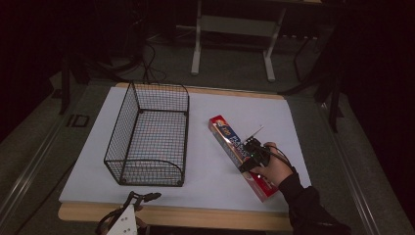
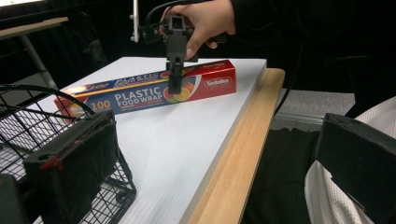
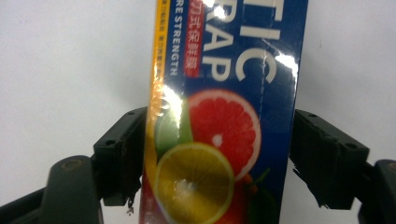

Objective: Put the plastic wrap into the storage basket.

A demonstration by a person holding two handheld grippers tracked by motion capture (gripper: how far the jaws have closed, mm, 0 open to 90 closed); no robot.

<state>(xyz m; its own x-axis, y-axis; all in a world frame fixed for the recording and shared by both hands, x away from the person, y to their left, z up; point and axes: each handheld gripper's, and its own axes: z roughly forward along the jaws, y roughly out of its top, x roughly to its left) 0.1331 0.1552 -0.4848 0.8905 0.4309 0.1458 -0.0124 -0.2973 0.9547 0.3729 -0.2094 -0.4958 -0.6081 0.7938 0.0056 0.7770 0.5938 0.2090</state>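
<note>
Right gripper point(image 1: 250, 155) is straddling the plastic wrap box point(image 1: 234, 148), jaws half open, pads at both long sides; contact is hard to judge. Left gripper point(image 1: 142, 197) is hanging wide open, gripping nothing, at the table's near edge point(image 1: 195, 215) beside the wire basket point(image 1: 147, 134). The hand is covering the box's near end. Open board is lying around the box.

The person is wearing a black sleeve point(image 1: 306, 200). The right hand-held gripper point(image 1: 250, 155) is showing black jaws with small screw holes and a trailing black cable; the left hand-held gripper point(image 1: 128, 215) is carrying a grey three-cornered plate.
</note>
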